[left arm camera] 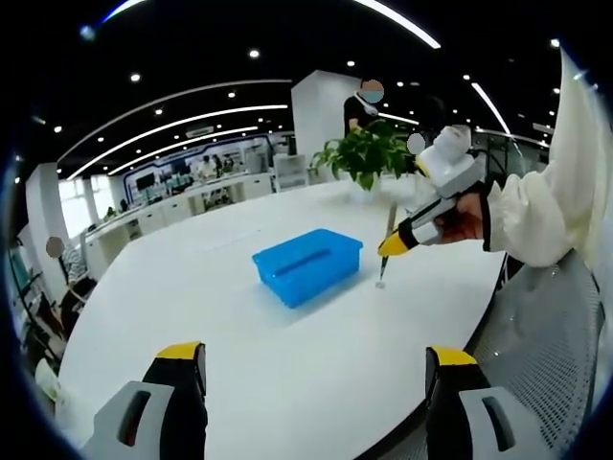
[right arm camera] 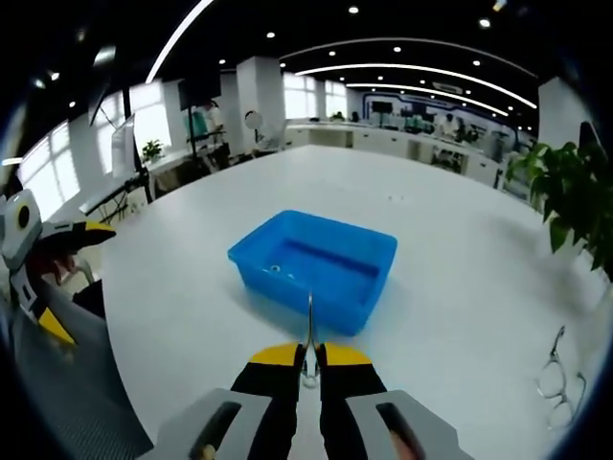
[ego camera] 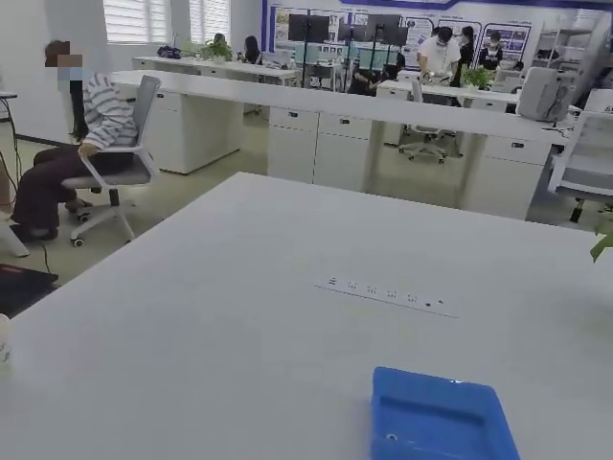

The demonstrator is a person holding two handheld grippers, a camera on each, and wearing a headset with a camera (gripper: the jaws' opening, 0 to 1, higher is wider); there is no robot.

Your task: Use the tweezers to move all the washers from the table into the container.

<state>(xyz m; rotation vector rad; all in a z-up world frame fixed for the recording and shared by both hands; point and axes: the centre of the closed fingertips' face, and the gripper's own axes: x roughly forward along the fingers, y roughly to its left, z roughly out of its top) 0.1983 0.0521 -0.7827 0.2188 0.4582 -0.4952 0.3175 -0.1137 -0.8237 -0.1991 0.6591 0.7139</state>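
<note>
Nearest in the left gripper view, the left tongs [left arm camera: 316, 376] stand wide apart with nothing between them, over the near edge of the white surface [left arm camera: 239, 326]. In the right gripper view the right tongs [right arm camera: 308, 362] are pressed together on the tweezers [right arm camera: 309, 321], whose thin metal stem runs forward from the yellow tips toward the blue container [right arm camera: 369, 287].

The left gripper view shows a hand [left arm camera: 469, 218] in a white sleeve holding the right tongs beside the container. The tweezers point down to the surface just beside its wall. Whether the tip touches the surface I cannot tell.

The container sits open on the surface, well in from the edges. On its floor near one wall lies a small pale speck [right arm camera: 276, 269], too small to say whether it is a washer. A pair of glasses [right arm camera: 554, 379] lies off to the right, well apart from the container.

Farther on, the head view shows a row of sockets [ego camera: 383, 292] set in the surface. Beyond that are long white desks and a seated person [ego camera: 91, 144] on an office chair. A leafy plant [left arm camera: 369, 153] stands at the far end of the surface.
</note>
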